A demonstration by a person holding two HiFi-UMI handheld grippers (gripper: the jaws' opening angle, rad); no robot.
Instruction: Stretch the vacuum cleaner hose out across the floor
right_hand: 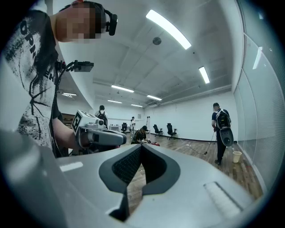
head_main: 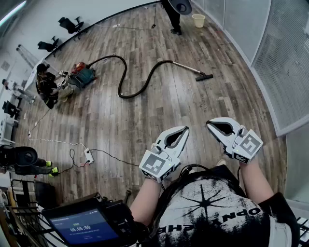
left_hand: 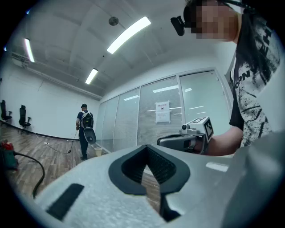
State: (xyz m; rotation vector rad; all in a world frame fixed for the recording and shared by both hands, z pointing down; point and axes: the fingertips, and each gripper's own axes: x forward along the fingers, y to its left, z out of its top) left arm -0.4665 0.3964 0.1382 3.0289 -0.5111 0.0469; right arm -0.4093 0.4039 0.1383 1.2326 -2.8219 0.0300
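A red and teal vacuum cleaner point(head_main: 81, 75) stands far off on the wood floor. Its black hose point(head_main: 126, 86) snakes in loose curves to a metal wand ending in a floor nozzle point(head_main: 204, 76). My left gripper point(head_main: 185, 129) and right gripper point(head_main: 208, 123) are held level in front of my chest, tips close together, both shut and empty, well short of the hose. In the left gripper view the shut left gripper point(left_hand: 145, 148) faces the right gripper point(left_hand: 178, 140), with a loop of hose point(left_hand: 36, 168) at the left. In the right gripper view, the right gripper point(right_hand: 141, 146) is also closed on nothing.
A person point(head_main: 47, 86) crouches beside the vacuum. Another person point(head_main: 172, 14) stands at the far end near a pale bucket point(head_main: 198, 20). A power strip point(head_main: 89, 156) with cables lies at the left. Office chairs point(head_main: 70, 24) line the back wall; a glass partition point(head_main: 280, 58) runs along the right.
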